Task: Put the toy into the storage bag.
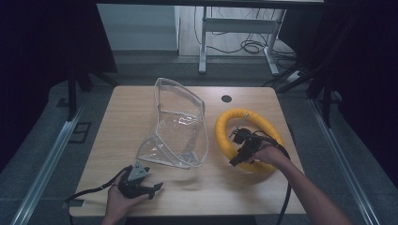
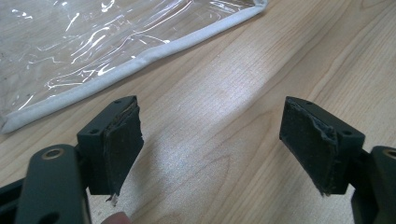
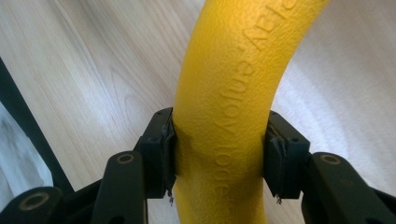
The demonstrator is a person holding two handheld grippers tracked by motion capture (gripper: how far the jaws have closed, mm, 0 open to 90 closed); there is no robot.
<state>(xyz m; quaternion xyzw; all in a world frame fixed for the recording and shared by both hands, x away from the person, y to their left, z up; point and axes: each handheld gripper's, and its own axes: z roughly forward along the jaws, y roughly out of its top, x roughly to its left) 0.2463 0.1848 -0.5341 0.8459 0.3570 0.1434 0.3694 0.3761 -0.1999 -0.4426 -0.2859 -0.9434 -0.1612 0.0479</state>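
On the table a clear bag stands mid-table. My right tool squeezes the yellow ring lying at right; soft foam may slip or buckle when lifted. My left tool gapes empty.

The tabletop carries a plastic bag at its middle, stretched from near the far edge toward the near edge. A foam ring is laid flat in the right half, just beside the bag and apart from the right edge. A small round grommet is set near the far edge, behind the ring. The right gripper is placed on the ring's near side, its jaws pressed against both sides of the tube. The left gripper is rested near the near edge, left of centre, in front of the bag, its jaws spread apart over bare wood.
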